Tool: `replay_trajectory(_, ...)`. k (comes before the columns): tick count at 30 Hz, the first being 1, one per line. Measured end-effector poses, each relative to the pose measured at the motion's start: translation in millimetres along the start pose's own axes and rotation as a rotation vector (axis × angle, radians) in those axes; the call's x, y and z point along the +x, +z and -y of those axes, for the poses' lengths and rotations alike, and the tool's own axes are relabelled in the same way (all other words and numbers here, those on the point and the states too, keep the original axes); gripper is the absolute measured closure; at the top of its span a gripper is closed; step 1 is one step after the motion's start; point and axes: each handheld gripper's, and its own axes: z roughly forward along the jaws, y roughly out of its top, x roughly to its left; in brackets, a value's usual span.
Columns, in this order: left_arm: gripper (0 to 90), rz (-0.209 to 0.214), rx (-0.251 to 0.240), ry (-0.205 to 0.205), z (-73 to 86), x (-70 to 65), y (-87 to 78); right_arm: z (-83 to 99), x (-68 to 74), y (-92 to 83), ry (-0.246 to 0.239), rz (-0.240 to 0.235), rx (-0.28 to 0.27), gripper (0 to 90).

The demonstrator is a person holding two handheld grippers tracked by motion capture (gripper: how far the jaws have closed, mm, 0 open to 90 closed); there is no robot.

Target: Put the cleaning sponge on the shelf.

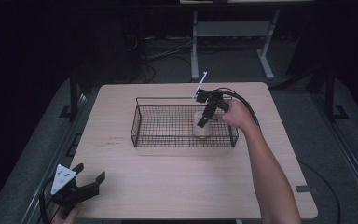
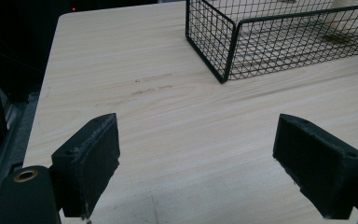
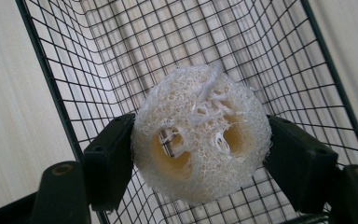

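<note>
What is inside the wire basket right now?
A pale loofah piece sits in the wire basket near its right end, clamped by the right gripper. The gripper's fingers cover the loofah's sides; the mesh beneath it is hidden.

The loofah [image 3: 200,135] is off-white and fibrous, with a webbed pattern and yellowish hollows. The basket [image 1: 140,122] is black wire in a square grid. The surface [image 1: 168,177] is pale wood with fine straight grain. Both tongs, right [image 1: 204,119] and left [image 1: 89,179], are black; the left carries a grey plate [image 1: 61,178] with dark dots.
</note>
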Motion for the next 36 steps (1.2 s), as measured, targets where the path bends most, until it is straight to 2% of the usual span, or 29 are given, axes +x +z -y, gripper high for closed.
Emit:
replay_trajectory(13, 13.8, -0.003, 0.003, 0.001, 0.7, 0.2, 0.7, -0.9, -2.8, 16.8, 0.003, -0.014, 0.017, 26.9)
replay_trajectory(20, 13.8, -0.001, 0.004, 0.002, 1.0, 0.0, 0.2, 0.5, -1.7, 19.6, 0.012, -0.02, 0.015, 25.0)
replay_trajectory(36, 13.8, -0.002, 0.0, 0.002, 0.6, -0.3, -1.0, 2.1, 4.7, 4.7, 0.009, 0.005, -0.005, 18.6)
